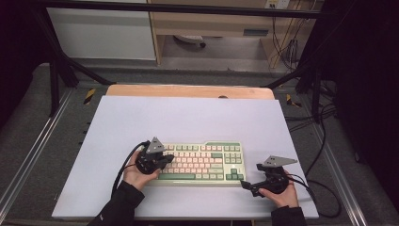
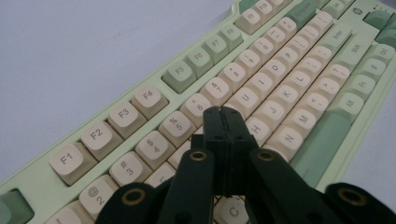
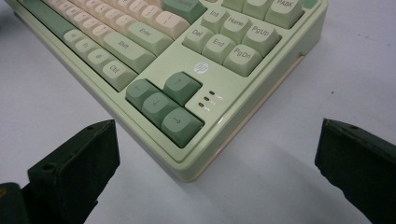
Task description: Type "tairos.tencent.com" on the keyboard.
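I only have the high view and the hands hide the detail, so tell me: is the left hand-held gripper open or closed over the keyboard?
Observer: The left hand-held gripper is closed, its two jaws pressed flat together, nothing between them.
Operator: Where is its tip?
Observer: Over the cream letter keys of the keyboard, around the row with Y and U; I cannot tell whether it touches a key.
Operator: And the right one?
Observer: The right hand-held gripper is wide open, its jaws standing either side of the keyboard's near corner by the green arrow keys, touching nothing.
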